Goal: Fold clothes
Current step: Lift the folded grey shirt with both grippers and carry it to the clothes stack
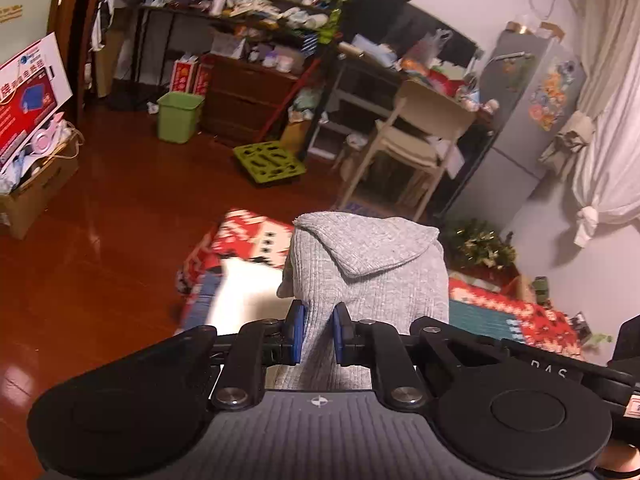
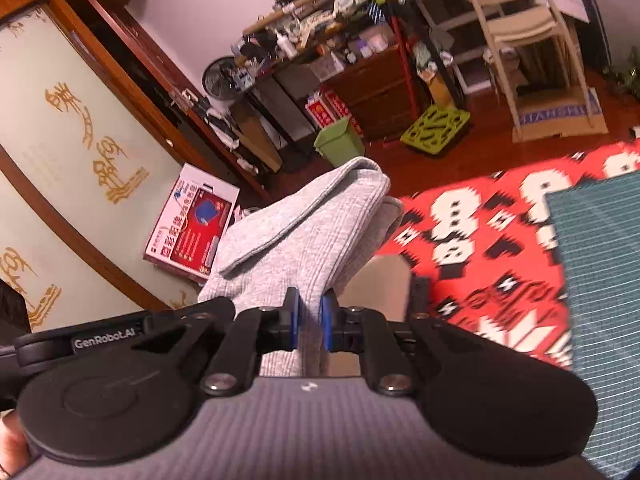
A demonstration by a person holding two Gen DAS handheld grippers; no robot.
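Observation:
A grey ribbed garment is pinched between the blue pads of my left gripper, which is shut on it; the cloth stands up and flops over in front of the fingers. In the right wrist view the same grey garment is clamped by my right gripper, also shut on it, with a hemmed edge folded over above the fingers. Both grippers hold the cloth up off the floor. The rest of the garment is hidden below the grippers.
A red, white and black patterned rug lies below, with a teal mat on it. Around are wooden floor, a green bin, a cardboard box, a pale chair, cluttered shelves and a grey fridge.

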